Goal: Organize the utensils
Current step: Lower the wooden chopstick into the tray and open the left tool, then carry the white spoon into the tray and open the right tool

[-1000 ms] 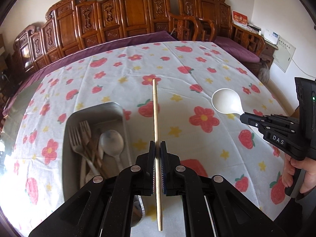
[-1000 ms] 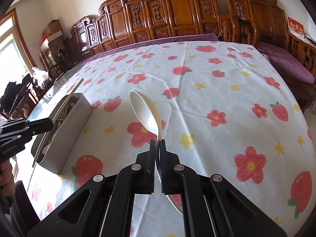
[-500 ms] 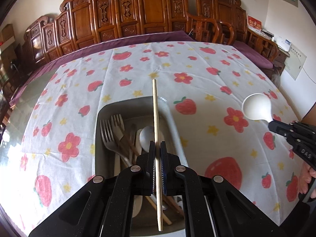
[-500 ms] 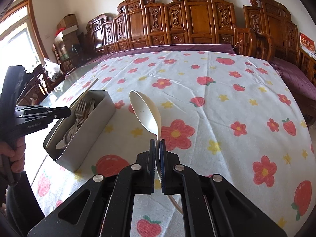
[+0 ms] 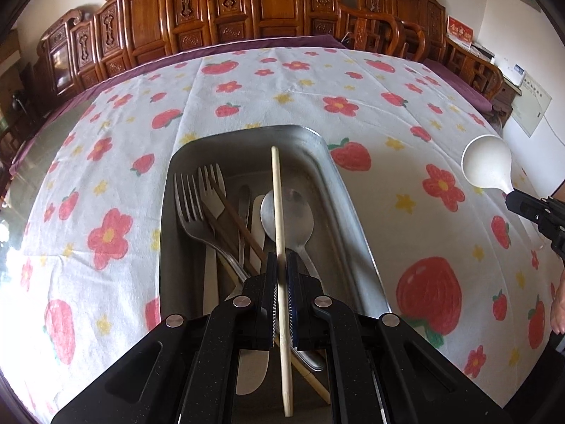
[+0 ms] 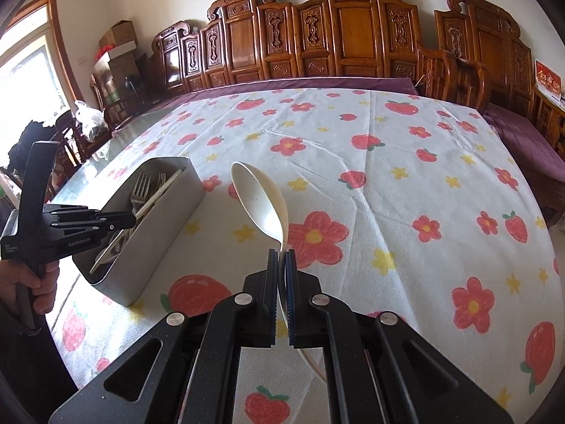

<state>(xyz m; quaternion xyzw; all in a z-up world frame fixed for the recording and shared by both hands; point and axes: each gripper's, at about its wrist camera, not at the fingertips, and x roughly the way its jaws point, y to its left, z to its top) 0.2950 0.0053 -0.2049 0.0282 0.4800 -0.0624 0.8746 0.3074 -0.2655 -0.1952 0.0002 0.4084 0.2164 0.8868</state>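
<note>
My left gripper (image 5: pixel 280 275) is shut on a pale wooden chopstick (image 5: pixel 279 212) and holds it lengthwise just above the open metal utensil box (image 5: pixel 349 198). The box holds forks (image 5: pixel 189 208), a metal spoon (image 5: pixel 293 219), dark chopsticks and a knife. My right gripper (image 6: pixel 281 268) is shut on the handle of a white plastic spoon (image 6: pixel 263 201), bowl up, above the tablecloth to the right of the box (image 6: pixel 166 212). The white spoon also shows in the left wrist view (image 5: pixel 485 164). The left gripper shows over the box in the right wrist view (image 6: pixel 116 219).
The table has a white cloth with red flowers and strawberries (image 6: pixel 388 176). Carved wooden chairs (image 6: pixel 353 35) line the far edge. A purple cloth (image 6: pixel 522 141) shows at the table's far and right sides.
My left gripper has moved left with the chopstick, from over the cloth to directly over the box, and lower. The right gripper has kept the white spoon and shifted slightly.
</note>
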